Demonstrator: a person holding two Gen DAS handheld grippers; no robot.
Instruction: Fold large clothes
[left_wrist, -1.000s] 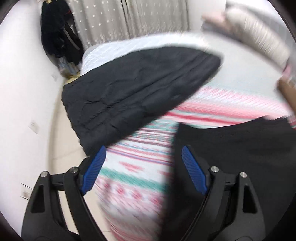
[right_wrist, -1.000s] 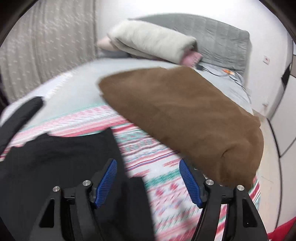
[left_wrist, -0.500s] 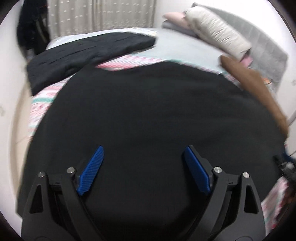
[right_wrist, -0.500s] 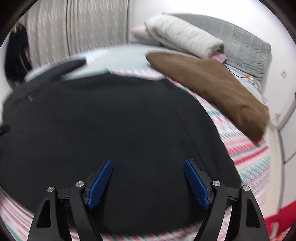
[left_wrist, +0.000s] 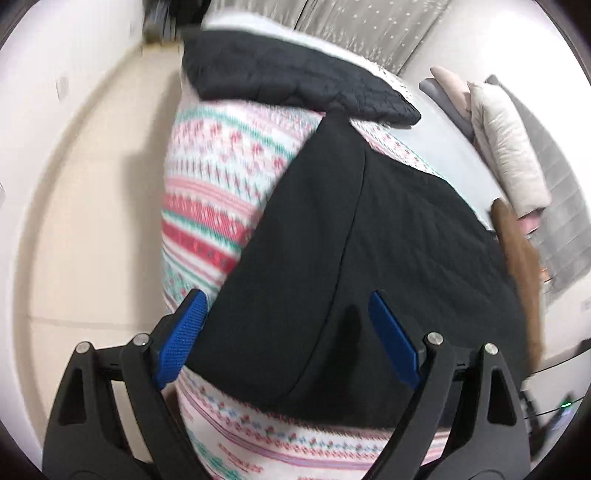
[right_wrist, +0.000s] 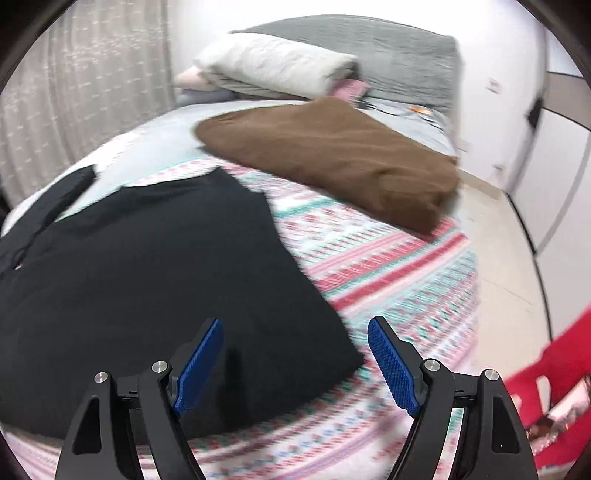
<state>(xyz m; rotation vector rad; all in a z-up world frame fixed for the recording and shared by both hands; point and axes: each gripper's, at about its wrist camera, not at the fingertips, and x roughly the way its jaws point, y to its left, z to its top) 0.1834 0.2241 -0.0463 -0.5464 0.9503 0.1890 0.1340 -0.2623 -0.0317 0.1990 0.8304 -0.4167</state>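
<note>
Presently, both tools stand released and hold nothing.

Left tool (left_wrist: 286, 338): blue pads spread wide, hovering over the near left corner of the black garment (left_wrist: 369, 236); no contact visible.

Right tool (right_wrist: 295, 363): pads equally wide, poised over the garment's near right corner (right_wrist: 343, 354); not touching, as far as can be told.

Black garment (right_wrist: 147, 277): lies spread flat on the patterned blanket (right_wrist: 388, 266) toward the foot edge of the bed (right_wrist: 159, 133), a seam running lengthwise.

Step in hand, judged: taking the two near corners for a fold. To do it well, pinch each corner through all its layers, level with the other, lift together, and carry the hem straight toward the far edge so the seam stays true.

Further out: black quilted item (left_wrist: 295, 77) at the far left corner; brown garment (right_wrist: 332, 151) along the right edge; folded bedding (right_wrist: 277, 62) at the headboard (right_wrist: 388, 48).
</note>
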